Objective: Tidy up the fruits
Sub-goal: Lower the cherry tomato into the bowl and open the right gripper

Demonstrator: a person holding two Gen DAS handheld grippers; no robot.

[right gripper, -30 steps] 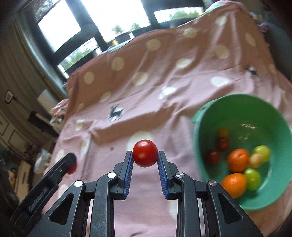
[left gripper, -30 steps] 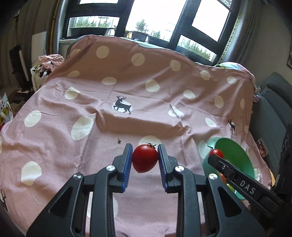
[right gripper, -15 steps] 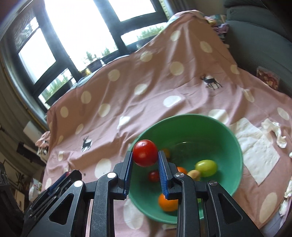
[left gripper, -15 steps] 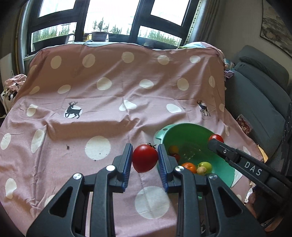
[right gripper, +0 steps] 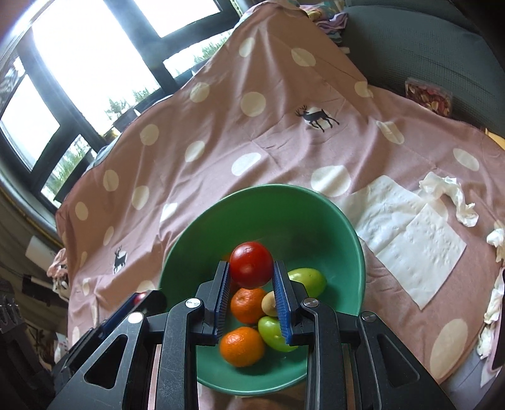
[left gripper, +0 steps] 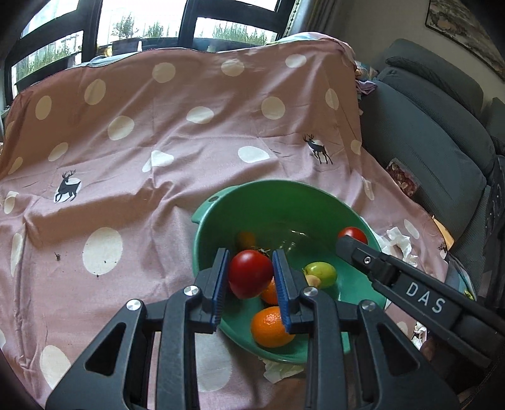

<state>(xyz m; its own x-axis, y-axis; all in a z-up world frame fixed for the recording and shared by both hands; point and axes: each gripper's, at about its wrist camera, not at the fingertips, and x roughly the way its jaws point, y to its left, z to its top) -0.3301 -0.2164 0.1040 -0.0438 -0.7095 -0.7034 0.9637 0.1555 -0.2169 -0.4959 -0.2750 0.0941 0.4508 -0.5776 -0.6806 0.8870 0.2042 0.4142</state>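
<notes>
A green bowl [left gripper: 221, 220] [right gripper: 331, 227] sits on the pink spotted cloth and holds oranges [left gripper: 271, 328] [right gripper: 241, 345], green fruits [left gripper: 320, 271] [right gripper: 307, 279] and small red ones. My left gripper [left gripper: 251, 274] is shut on a red tomato [left gripper: 249, 272] and holds it above the bowl's near left side. My right gripper [right gripper: 251, 268] is shut on another red tomato [right gripper: 251, 263] above the bowl's middle. The right gripper with its tomato [left gripper: 352, 235] also shows in the left wrist view.
White paper napkins [right gripper: 410, 233] and crumpled tissues [right gripper: 454, 198] lie on the cloth right of the bowl. A grey sofa [left gripper: 435, 126] stands to the right. Windows [left gripper: 142, 25] are behind the covered table.
Both grippers have moved to the right with their tomatoes, from over the bare cloth to above the green bowl. The bowl now fills the centre of both views.
</notes>
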